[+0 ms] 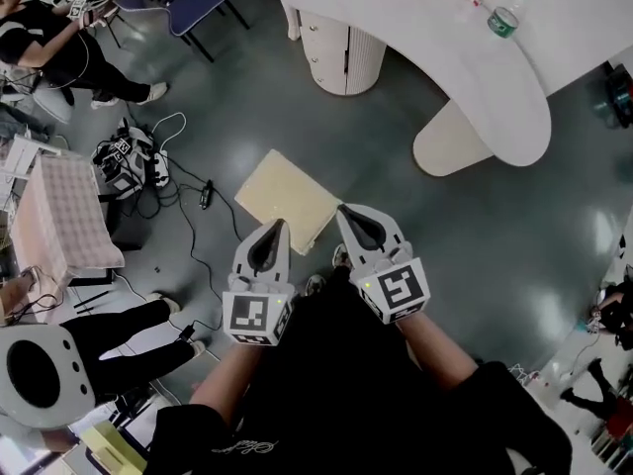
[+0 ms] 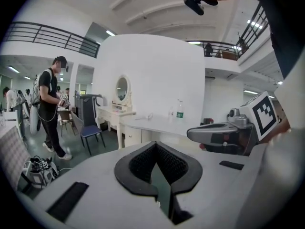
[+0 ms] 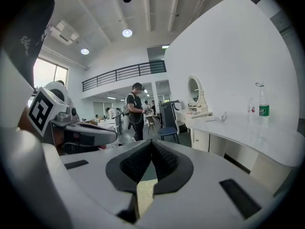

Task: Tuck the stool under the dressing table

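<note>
The stool (image 1: 287, 199) has a square cream seat and stands on the grey floor, a short way from the curved white dressing table (image 1: 465, 62). In the head view my left gripper (image 1: 276, 225) hangs over the seat's near edge, shut and empty. Beside it my right gripper (image 1: 347, 212) is at the seat's near right corner, also shut and empty. The left gripper view looks along the shut left gripper (image 2: 155, 146) toward the table top (image 2: 157, 124). In the right gripper view a strip of the cream seat (image 3: 143, 194) shows below the shut right gripper (image 3: 151, 144).
A water bottle (image 1: 505, 15) stands on the table top, a ribbed white cabinet (image 1: 346, 52) under it, an oval mirror (image 2: 122, 88) at its far end. A blue chair (image 1: 196, 5), floor cables (image 1: 158, 171), a checked pink bench (image 1: 64, 216) and people stand left.
</note>
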`<state>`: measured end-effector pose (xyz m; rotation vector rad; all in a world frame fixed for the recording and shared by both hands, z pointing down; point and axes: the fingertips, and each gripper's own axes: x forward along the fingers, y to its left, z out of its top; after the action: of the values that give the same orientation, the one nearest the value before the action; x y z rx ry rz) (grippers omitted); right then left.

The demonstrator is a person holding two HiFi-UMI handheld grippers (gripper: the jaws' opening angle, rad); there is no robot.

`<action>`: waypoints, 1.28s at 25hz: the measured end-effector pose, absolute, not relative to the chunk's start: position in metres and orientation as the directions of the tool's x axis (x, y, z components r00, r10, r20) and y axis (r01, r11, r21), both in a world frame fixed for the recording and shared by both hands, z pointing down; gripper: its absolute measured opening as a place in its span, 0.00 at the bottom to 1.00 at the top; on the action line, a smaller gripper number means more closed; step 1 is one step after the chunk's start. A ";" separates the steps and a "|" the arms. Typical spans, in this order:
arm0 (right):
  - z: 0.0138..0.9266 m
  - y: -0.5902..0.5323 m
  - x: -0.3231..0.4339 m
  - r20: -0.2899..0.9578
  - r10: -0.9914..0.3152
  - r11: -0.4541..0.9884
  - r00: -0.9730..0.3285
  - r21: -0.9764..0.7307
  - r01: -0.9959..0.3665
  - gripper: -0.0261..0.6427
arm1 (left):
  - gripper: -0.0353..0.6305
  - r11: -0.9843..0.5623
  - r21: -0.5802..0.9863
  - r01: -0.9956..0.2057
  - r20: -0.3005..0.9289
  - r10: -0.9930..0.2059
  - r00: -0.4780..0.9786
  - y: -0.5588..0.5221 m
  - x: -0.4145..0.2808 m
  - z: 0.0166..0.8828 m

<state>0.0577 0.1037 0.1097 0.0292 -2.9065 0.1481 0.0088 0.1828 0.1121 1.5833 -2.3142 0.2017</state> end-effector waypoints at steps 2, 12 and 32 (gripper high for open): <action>0.117 0.094 0.054 0.234 0.007 0.994 -0.972 -0.105 -0.018 0.05 | 0.06 0.386 0.055 -0.921 0.357 -0.869 -0.343 0.177 0.004 0.116; 0.129 0.071 0.036 0.249 0.039 0.991 -0.968 -0.137 0.005 0.05 | 0.06 0.428 0.036 -0.903 0.375 -0.843 -0.385 0.166 -0.012 0.124; 0.202 0.087 -0.035 0.410 -0.070 0.963 -0.909 -0.210 -0.169 0.05 | 0.06 0.245 0.059 -0.968 0.493 -0.850 -0.185 0.168 -0.094 0.193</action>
<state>-0.0352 0.0868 0.2025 0.1715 -2.7048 0.3382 -0.0936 0.1682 0.1929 1.6594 -2.0972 0.3712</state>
